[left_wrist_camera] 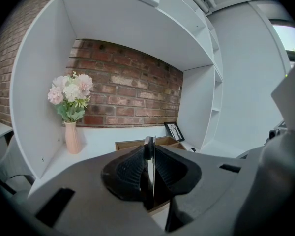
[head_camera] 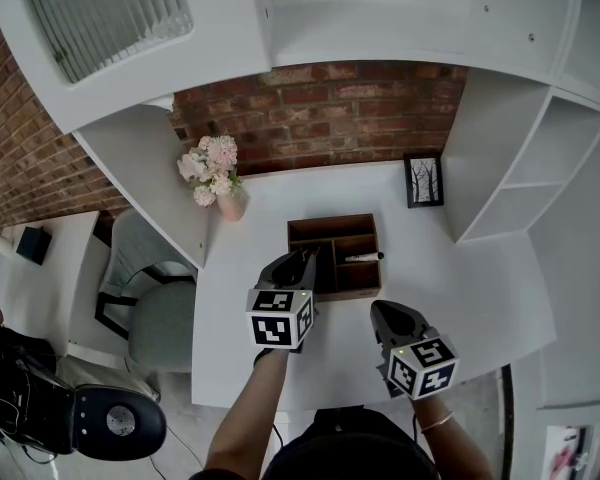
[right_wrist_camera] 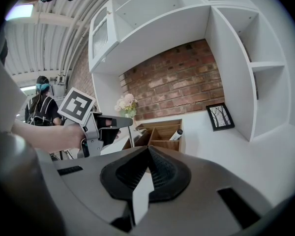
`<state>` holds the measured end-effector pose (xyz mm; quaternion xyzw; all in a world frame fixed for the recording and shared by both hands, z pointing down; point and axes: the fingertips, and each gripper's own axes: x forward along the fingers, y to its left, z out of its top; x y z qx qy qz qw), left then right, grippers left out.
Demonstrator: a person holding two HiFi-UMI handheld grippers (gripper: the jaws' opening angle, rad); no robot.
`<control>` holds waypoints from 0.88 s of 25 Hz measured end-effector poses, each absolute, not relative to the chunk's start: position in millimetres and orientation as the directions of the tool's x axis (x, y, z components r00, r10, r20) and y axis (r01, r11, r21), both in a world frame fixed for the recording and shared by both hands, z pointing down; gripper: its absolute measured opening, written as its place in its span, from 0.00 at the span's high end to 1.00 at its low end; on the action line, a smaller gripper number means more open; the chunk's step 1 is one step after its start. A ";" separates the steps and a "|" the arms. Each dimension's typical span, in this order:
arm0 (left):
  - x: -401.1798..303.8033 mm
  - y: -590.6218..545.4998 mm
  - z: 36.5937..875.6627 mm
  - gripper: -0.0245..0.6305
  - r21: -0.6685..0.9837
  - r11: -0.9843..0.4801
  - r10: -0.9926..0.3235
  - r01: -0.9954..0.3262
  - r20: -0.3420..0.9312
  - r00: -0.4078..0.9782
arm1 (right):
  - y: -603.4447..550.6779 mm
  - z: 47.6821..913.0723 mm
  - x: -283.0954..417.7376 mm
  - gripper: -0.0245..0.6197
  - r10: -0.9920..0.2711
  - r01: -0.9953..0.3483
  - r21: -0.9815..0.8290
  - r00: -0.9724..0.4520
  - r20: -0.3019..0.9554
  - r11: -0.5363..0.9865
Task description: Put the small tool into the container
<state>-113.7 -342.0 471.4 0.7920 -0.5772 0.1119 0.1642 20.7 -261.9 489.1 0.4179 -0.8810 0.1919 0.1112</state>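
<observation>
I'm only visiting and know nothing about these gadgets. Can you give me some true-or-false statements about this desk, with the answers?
The left gripper is clamped on a thin small tool. True.
The right gripper holds a pen. False: its jaws are shut on nothing.
The wooden box is empty. False: a marker lies in one compartment.
The flowers stand in a pink vase left of the box. True.

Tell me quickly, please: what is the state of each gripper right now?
The left gripper is closed on the small tool, a thin rod.
The right gripper is closed, with nothing between its jaws.
</observation>
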 end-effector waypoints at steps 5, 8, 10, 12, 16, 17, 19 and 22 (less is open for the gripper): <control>-114.5 -343.4 475.1 0.85 0.144 -0.274 -0.876 -0.951 0.370 0.308 | -260.9 489.1 21.9 0.95 -0.694 -0.780 -0.246 -0.625 0.358 0.576; -113.9 -344.8 475.6 0.85 0.153 -0.279 -0.873 -0.948 0.370 0.317 | -259.8 489.6 22.9 0.95 -0.693 -0.781 -0.247 -0.624 0.360 0.574; -113.1 -345.7 475.7 0.85 0.159 -0.282 -0.872 -0.946 0.368 0.322 | -259.2 490.1 23.7 0.95 -0.693 -0.781 -0.248 -0.623 0.361 0.573; -111.9 -346.7 476.2 0.85 0.165 -0.281 -0.873 -0.945 0.366 0.323 | -258.9 490.6 25.0 0.95 -0.693 -0.781 -0.248 -0.624 0.361 0.573; -111.4 -347.5 477.5 0.85 0.177 -0.277 -0.872 -0.944 0.367 0.325 | -257.6 491.4 26.4 0.95 -0.694 -0.782 -0.249 -0.623 0.362 0.572; -111.2 -347.5 478.1 0.85 0.180 -0.277 -0.870 -0.944 0.369 0.326 | -257.1 491.5 26.7 0.95 -0.694 -0.782 -0.250 -0.622 0.362 0.571; -110.3 -347.1 480.4 0.84 0.183 -0.281 -0.865 -0.942 0.377 0.331 | -256.0 491.6 27.5 0.95 -0.695 -0.784 -0.252 -0.620 0.364 0.568; -108.7 -344.8 485.4 0.79 0.199 -0.284 -0.855 -0.938 0.390 0.342 | -254.4 491.8 28.2 0.95 -0.694 -0.783 -0.253 -0.621 0.364 0.568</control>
